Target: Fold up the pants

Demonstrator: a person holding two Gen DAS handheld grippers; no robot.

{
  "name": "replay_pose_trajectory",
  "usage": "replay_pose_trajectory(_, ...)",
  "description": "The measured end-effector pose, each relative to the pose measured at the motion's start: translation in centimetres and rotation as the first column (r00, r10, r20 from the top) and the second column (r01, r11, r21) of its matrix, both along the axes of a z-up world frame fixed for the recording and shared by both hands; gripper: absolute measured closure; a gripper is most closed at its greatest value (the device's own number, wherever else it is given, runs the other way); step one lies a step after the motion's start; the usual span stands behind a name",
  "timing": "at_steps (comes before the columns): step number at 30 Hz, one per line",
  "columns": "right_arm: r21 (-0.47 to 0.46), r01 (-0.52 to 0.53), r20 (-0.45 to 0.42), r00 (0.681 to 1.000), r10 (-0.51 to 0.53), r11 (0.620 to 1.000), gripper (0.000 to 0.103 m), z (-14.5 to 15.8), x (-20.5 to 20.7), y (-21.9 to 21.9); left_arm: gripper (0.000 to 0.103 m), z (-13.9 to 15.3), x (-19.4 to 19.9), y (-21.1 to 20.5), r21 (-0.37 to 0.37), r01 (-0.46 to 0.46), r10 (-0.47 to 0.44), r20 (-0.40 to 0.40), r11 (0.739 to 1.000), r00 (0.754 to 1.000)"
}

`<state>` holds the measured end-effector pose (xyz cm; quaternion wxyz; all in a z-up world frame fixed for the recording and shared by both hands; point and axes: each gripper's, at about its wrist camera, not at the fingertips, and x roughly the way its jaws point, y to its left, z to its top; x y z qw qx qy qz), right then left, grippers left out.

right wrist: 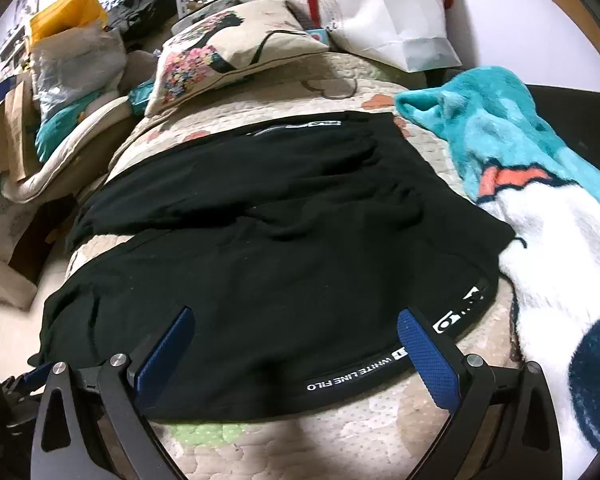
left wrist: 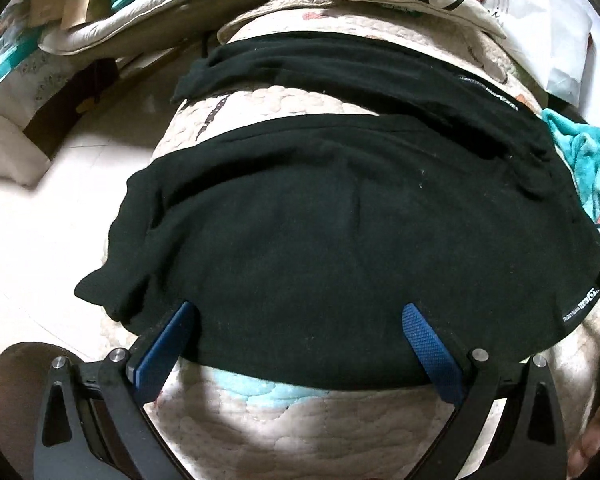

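Black pants lie spread on a quilted bed cover, legs pointing left, the waistband with white lettering at the right. My left gripper is open, its blue fingers over the near leg's front edge. My right gripper is open over the near waistband edge, its blue fingers wide apart. Neither holds cloth. The far leg lies behind, apart from the near one.
A teal and white fleece blanket lies right of the pants. A flowered pillow and a white paper bag sit at the bed's head. Clutter and bags stand left; pale floor lies below the bed's left edge.
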<state>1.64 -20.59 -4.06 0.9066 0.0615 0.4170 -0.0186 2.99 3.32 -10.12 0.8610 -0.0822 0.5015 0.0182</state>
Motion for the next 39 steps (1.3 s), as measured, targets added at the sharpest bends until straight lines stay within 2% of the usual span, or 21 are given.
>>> replay_pose_trajectory(2,0.006,-0.019,0.003,1.0,0.019,1.0,0.0,0.0,-0.1,0.4,0.0,0.2,0.1,-0.2,0.011,0.018,-0.018,-0.023,1.0,1.0)
replay_pose_trajectory(4,0.011,-0.047,0.001,0.999,0.047,0.999,0.0,-0.1,-0.2,0.9,0.0,0.8,0.0,0.5,-0.036,0.01,-0.011,-0.032,0.999,0.999)
replay_pose_trajectory(8,-0.015,-0.134,0.005,0.991,0.134,0.991,0.0,-0.1,-1.0,2.6,0.007,3.1,-0.7,3.4,-0.14,-0.044,0.048,0.024,0.989,0.999)
replay_pose_trajectory(11,-0.056,-0.284,0.01,0.959,0.285,0.957,0.003,-0.2,-1.9,5.7,0.007,5.4,-0.9,6.3,-0.169,-0.093,0.108,0.081,0.981,0.991)
replay_pose_trajectory(14,-0.116,-0.452,-0.009,0.891,0.454,0.885,0.011,-0.2,-2.8,9.9,0.007,7.6,-1.3,9.6,-0.178,-0.15,0.173,0.123,0.973,0.977)
replay_pose_trajectory(17,-0.21,-0.617,-0.043,0.781,0.623,0.759,0.016,-0.5,-4.2,15.2,0.007,8.9,-2.1,12.8,-0.178,-0.208,0.236,0.158,0.962,0.959)
replay_pose_trajectory(18,-0.238,-0.643,-0.054,0.757,0.651,0.728,0.017,-0.9,-4.6,16.5,0.007,9.1,-2.5,13.8,-0.183,-0.221,0.251,0.162,0.958,0.954)
replay_pose_trajectory(20,-0.326,-0.667,-0.083,0.726,0.683,0.669,0.022,-2.1,-4.7,18.8,0.007,9.3,-2.8,15.1,-0.2,-0.234,0.268,0.166,0.952,0.949)
replay_pose_trajectory(21,-0.364,-0.673,-0.105,0.717,0.689,0.644,0.031,-3.0,-4.5,19.8,0.007,9.3,-3.0,15.7,-0.207,-0.236,0.272,0.166,0.949,0.948)
replay_pose_trajectory(22,-0.367,-0.679,-0.126,0.713,0.689,0.636,0.044,-3.6,-4.1,20.1,0.007,9.2,-3.0,16.2,-0.213,-0.241,0.278,0.164,0.947,0.947)
replay_pose_trajectory(23,-0.332,-0.694,-0.14,0.706,0.694,0.639,0.052,-4.1,-3.6,20.3,0.007,9.0,-3.2,16.6,-0.221,-0.245,0.283,0.162,0.944,0.945)
replay_pose_trajectory(24,-0.249,-0.706,-0.131,0.702,0.7,0.662,0.069,-4.1,-3.3,20.0,0.007,8.8,-3.2,16.7,-0.224,-0.248,0.286,0.16,0.943,0.945)
replay_pose_trajectory(26,-0.202,-0.703,-0.14,0.71,0.69,0.682,0.079,-4.0,-3.2,19.8,0.007,8.5,-3.1,17.2,-0.235,-0.259,0.299,0.154,0.937,0.942)
replay_pose_trajectory(27,-0.199,-0.709,-0.147,0.704,0.695,0.676,0.089,-4.0,-3.5,20.1,0.007,8.3,-3.1,17.4,-0.248,-0.265,0.307,0.149,0.932,0.94)
replay_pose_trajectory(28,-0.198,-0.712,-0.155,0.702,0.695,0.674,0.094,-4.0,-3.8,20.3,0.007,8.2,-3.1,17.5,-0.258,-0.267,0.311,0.147,0.928,0.939)
replay_pose_trajectory(31,-0.159,-0.719,-0.175,0.695,0.697,0.677,0.095,-3.8,-4.0,20.6,0.007,8.4,-3.3,17.7,-0.269,-0.262,0.312,0.164,0.927,0.936)
replay_pose_trajectory(35,-0.046,-0.712,-0.181,0.696,0.695,0.701,0.095,-3.4,-3.3,20.6,0.007,8.8,-3.6,18.1,-0.276,-0.277,0.333,0.18,0.92,0.926)
replay_pose_trajectory(39,-0.03,-0.724,-0.184,0.681,0.708,0.689,0.095,-3.7,-3.6,21.1,0.007,8.8,-3.7,18.6,-0.277,-0.293,0.348,0.177,0.915,0.92)
